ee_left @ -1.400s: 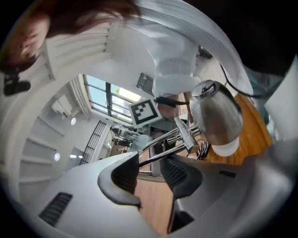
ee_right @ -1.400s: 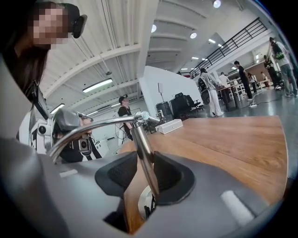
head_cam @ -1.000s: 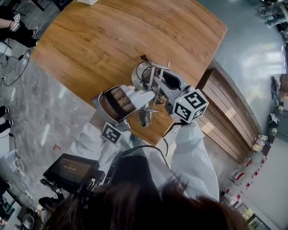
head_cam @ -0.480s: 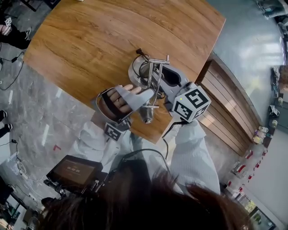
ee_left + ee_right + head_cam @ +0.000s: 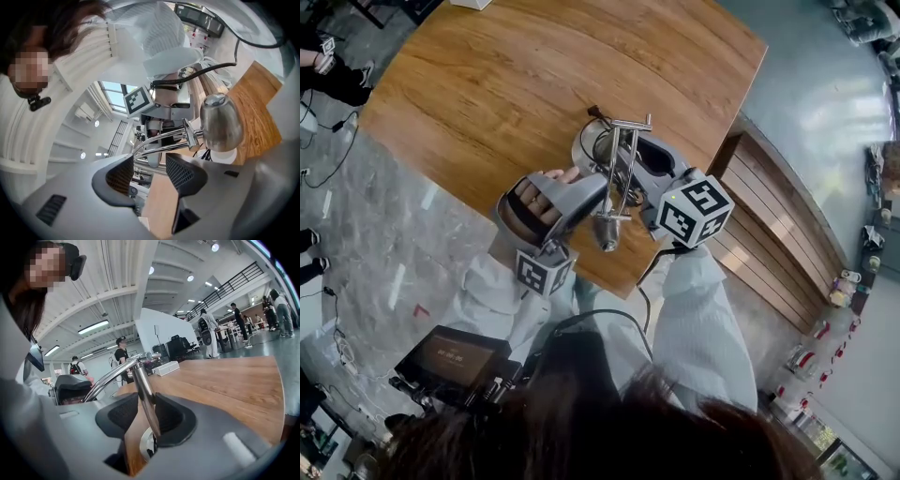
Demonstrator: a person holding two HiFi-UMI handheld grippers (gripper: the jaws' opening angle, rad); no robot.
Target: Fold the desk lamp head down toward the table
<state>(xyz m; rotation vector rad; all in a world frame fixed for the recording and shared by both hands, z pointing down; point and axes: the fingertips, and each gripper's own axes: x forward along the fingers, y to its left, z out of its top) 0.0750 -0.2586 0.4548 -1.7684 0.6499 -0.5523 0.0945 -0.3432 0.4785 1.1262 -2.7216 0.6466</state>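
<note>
- Head view: the desk lamp stands near the close edge of the wooden table. Its chrome lamp head hangs at the end of the twin rods, nearest me.
- My right gripper is clamped on the upright post, steadying the lamp.
- My left gripper has just been opening. Its jaws stand wide with nothing between the pads, and the rods cross just past the tips.
- The head looks partly lowered, mouth down, though I cannot tell how high it hangs above the wood.
- I judge the fold unfinished: what is left is to retake the rods or head and press down.
</note>
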